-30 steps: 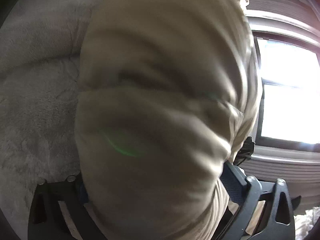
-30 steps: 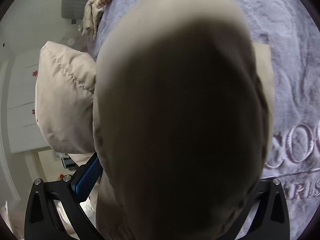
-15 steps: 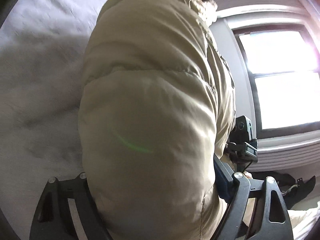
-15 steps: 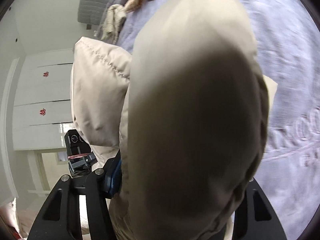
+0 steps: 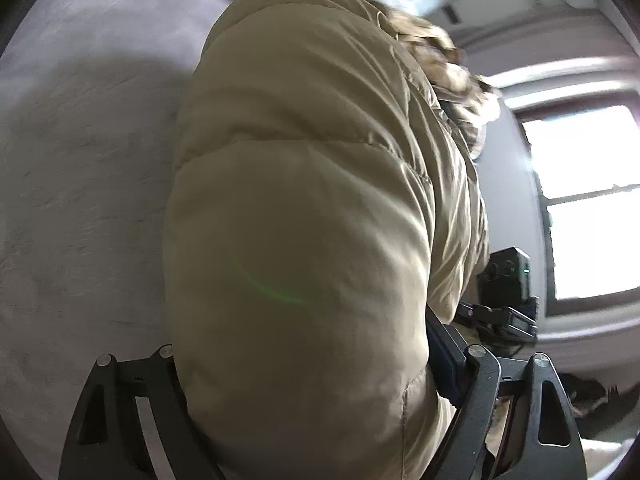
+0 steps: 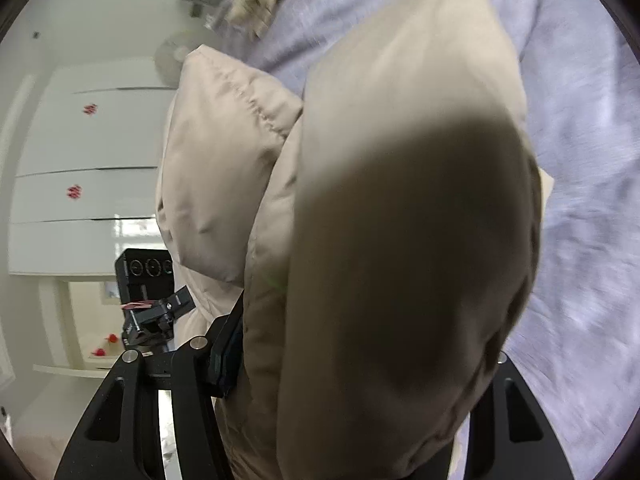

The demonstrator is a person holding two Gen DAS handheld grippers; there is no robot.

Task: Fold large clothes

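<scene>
A beige quilted puffer coat (image 5: 304, 208) fills the left wrist view, bulging up between the black fingers. My left gripper (image 5: 320, 380) is shut on its padded fabric and holds it above the grey plush bed cover (image 5: 80, 160). The coat's fur-trimmed hood (image 5: 452, 64) hangs at the far end. In the right wrist view the same coat (image 6: 400, 240) bulges close to the lens. My right gripper (image 6: 352, 380) is shut on it. A further fold of the coat (image 6: 216, 168) hangs at left. The fingertips of both grippers are hidden by fabric.
The lavender bed cover (image 6: 580, 160) lies under the coat. A bright window (image 5: 588, 208) is at right in the left wrist view. White cabinet doors (image 6: 80, 160) stand at left. The other gripper shows beside the coat in the left wrist view (image 5: 504, 300) and in the right wrist view (image 6: 148, 300).
Both grippers have lifted and swung the coat. More of the room, the window and the cabinets has come into view, and the other gripper now shows in each view.
</scene>
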